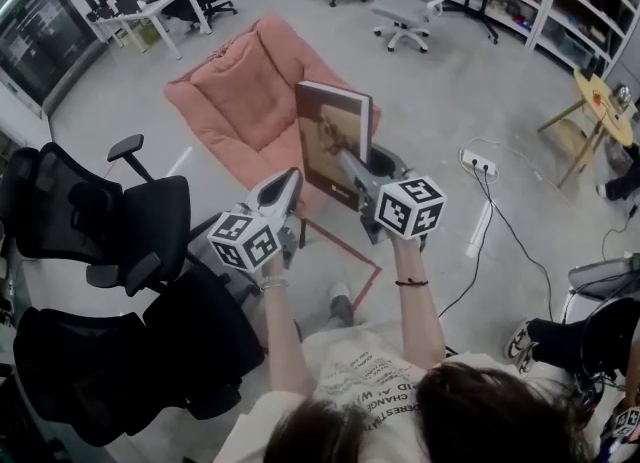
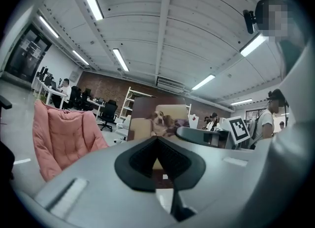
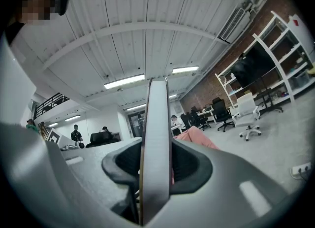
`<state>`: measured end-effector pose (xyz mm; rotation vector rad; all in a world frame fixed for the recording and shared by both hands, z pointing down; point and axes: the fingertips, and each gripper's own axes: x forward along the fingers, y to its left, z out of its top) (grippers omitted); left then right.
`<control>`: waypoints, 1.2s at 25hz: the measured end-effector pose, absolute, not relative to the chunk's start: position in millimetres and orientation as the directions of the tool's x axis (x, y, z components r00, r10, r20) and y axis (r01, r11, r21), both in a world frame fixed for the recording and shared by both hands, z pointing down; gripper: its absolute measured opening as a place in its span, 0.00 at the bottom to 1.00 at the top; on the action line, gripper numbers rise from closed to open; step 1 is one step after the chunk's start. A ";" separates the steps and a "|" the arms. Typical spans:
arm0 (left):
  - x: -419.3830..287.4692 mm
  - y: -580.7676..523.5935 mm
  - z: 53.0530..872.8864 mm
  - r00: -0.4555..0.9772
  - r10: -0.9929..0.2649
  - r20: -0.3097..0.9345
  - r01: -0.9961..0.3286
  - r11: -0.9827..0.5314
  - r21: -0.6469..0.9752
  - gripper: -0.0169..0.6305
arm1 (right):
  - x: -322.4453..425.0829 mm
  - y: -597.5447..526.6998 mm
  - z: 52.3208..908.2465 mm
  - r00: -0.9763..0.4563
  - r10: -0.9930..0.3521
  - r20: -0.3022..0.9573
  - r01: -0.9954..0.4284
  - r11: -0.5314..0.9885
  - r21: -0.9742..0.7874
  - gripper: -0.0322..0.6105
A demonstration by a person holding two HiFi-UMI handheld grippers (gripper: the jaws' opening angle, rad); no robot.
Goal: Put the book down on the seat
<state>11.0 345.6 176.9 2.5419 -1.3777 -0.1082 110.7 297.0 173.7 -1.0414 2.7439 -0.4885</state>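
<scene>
A hardcover book [image 1: 335, 141] with a brown cover and a dog picture stands upright in the air over the pink cushioned seat [image 1: 240, 91]. My right gripper [image 1: 352, 169] is shut on the book's lower edge. In the right gripper view the book's pale edge [image 3: 156, 133] runs straight up between the jaws of that gripper [image 3: 156, 149], with the seat [image 3: 197, 136] behind it. My left gripper [image 1: 288, 187] hovers just left of the book, shut and holding nothing. The left gripper view shows its tips [image 2: 157, 141] meeting, with the book cover [image 2: 162, 116] and the seat [image 2: 59, 133] beyond.
Black office chairs [image 1: 110, 221] crowd the left side. Red tape [image 1: 345, 251] marks the floor by the seat. A power strip [image 1: 478, 163] with cables lies to the right, and a small yellow table [image 1: 600, 101] stands further right. A white office chair [image 1: 405, 1] is behind.
</scene>
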 end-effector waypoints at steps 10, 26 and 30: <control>-10.1 280.3 205.1 0.580 -0.809 0.097 -0.794 -0.535 0.290 0.01 | 94.2 235.6 203.1 -0.720 -0.694 0.014 -0.641 0.657 -0.397 0.28; -50.3 209.4 199.5 0.607 -0.791 0.078 -0.775 -0.567 0.277 0.01 | 53.8 172.9 202.5 -0.702 -0.712 0.010 -0.659 0.644 -0.388 0.28; -54.8 196.5 204.6 0.604 -0.794 0.077 -0.776 -0.563 0.283 0.01 | 47.3 159.0 206.0 -0.708 -0.706 0.013 -0.655 0.649 -0.387 0.28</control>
